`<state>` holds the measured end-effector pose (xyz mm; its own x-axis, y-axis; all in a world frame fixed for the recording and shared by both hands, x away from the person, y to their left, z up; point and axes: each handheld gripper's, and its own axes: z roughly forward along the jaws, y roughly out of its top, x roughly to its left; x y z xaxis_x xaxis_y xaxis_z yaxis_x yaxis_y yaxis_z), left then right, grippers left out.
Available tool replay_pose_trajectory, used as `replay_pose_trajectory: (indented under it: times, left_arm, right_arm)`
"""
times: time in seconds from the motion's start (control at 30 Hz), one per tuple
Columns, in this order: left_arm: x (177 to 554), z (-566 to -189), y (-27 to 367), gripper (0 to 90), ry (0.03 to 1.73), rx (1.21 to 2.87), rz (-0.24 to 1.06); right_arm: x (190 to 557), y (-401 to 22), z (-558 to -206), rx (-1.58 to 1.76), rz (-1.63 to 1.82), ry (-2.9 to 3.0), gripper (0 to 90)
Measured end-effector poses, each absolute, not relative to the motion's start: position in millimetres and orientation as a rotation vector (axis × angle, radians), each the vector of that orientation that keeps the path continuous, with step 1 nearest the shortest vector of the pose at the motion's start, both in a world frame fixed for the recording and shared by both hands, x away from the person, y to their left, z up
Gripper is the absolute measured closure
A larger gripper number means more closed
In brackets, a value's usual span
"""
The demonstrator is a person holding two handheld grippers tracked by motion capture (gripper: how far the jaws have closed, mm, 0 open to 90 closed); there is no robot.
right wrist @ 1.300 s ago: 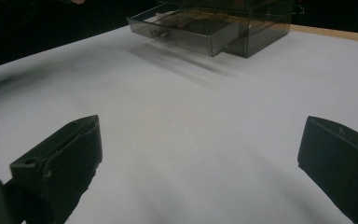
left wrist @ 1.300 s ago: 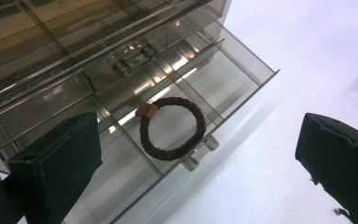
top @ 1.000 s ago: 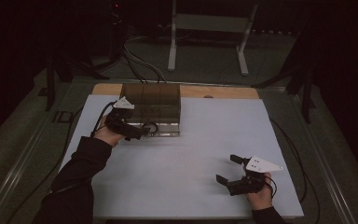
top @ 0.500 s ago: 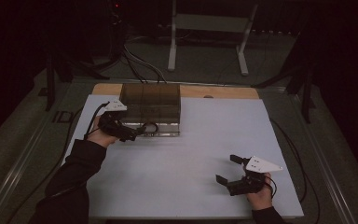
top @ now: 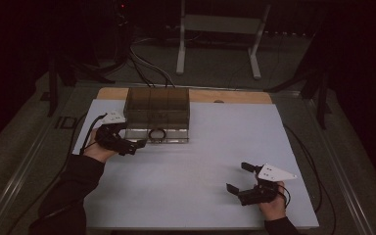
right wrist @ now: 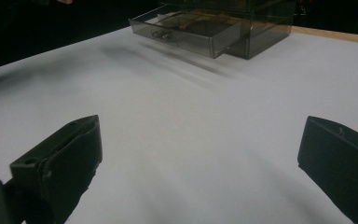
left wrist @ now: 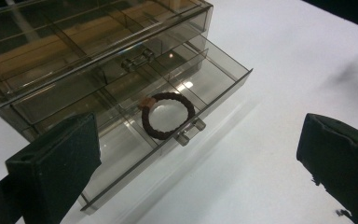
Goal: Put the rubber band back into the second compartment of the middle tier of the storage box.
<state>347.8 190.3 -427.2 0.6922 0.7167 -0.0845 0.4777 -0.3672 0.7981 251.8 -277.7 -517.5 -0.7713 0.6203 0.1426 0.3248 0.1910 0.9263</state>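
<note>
A smoky clear drawer box (top: 157,105) stands at the far left of the white table (top: 215,147), its lower drawer (left wrist: 168,126) pulled out. A dark hair tie (left wrist: 168,115) lies in that drawer's middle compartment, behind the handle. The left gripper (top: 133,145) sits just left of the drawer, jaws apart and empty. The right gripper (top: 238,177) rests near right, well apart from the box, jaws wide.
</note>
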Motion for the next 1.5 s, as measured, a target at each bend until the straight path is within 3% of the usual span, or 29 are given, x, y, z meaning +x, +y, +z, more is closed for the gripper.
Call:
replay_pose_trajectory:
  times: [0.93,1.03,1.5]
  left_arm:
    - [313,-471,209,0.3,0.981,2.078,0.372]
    - [309,-476,211,0.3,0.988,2.088,0.425]
    - [287,-507,226,0.3,1.071,2.006,0.386]
  right_arm:
    - [252,-277,-518,0.902,1.609,2.207,0.0]
    - [251,-277,-517,0.899,1.610,2.206,0.0]
    - [251,-277,-518,0.898,1.602,2.211,0.0]
